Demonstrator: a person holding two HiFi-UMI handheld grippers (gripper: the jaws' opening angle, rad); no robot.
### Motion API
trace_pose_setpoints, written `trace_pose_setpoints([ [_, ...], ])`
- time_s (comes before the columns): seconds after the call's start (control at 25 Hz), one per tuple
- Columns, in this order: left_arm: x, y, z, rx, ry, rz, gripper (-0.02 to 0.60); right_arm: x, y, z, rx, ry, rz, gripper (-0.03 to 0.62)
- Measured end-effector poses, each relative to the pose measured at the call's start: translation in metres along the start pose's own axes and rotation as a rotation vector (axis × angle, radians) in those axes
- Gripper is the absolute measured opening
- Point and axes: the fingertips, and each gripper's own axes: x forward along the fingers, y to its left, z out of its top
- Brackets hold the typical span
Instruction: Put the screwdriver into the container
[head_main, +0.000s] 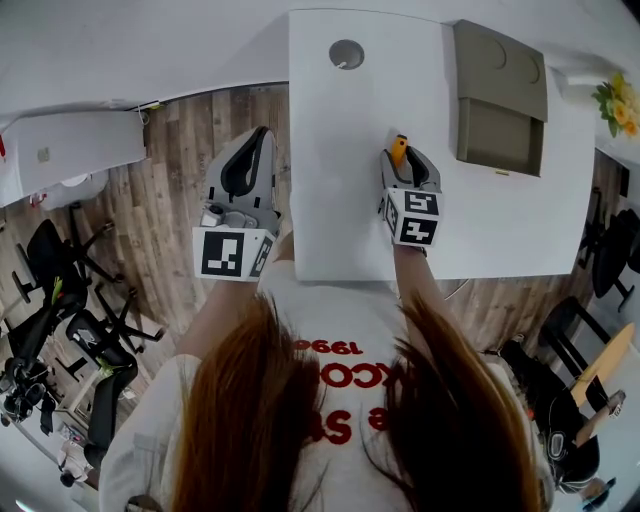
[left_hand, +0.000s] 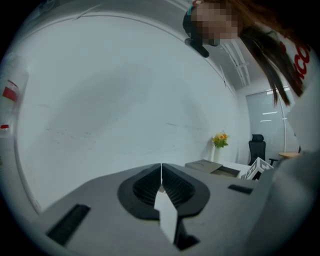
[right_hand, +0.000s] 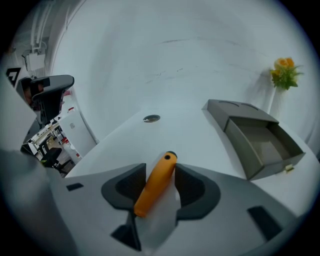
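White rectangular table (head_main: 340, 215) carries a grey rectangular open-topped container (head_main: 500, 100) at 2 o'clock from the right gripper (head_main: 404, 162). The left gripper view alone shows the left gripper (left_hand: 161, 167) closed and empty. The right gripper view alone shows parted jaws flanking, not clamping, the orange-handled screwdriver (right_hand: 155, 185), which is outside the container.

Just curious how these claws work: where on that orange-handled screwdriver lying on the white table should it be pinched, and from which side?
Mid-handle. The orange-handled screwdriver seems to lie flat on the white table, so come from above, pads on its long rounded sides. The right gripper straddles it that way, jaws open.
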Motion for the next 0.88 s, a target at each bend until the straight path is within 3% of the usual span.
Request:
trace_pose_setpoints([
  [0.32, -0.003, 0.0, 0.004, 0.01, -0.009, 0.017, 0.012, -0.002, 0.002, 0.013, 0.05, -0.025, 0.074, 0.132],
  [0.88, -0.014, 0.003, 0.04, 0.031, -0.098, 0.063, 0.012, -0.071, 0.03, 0.144, -0.041, -0.394, 0.174, 0.109],
])
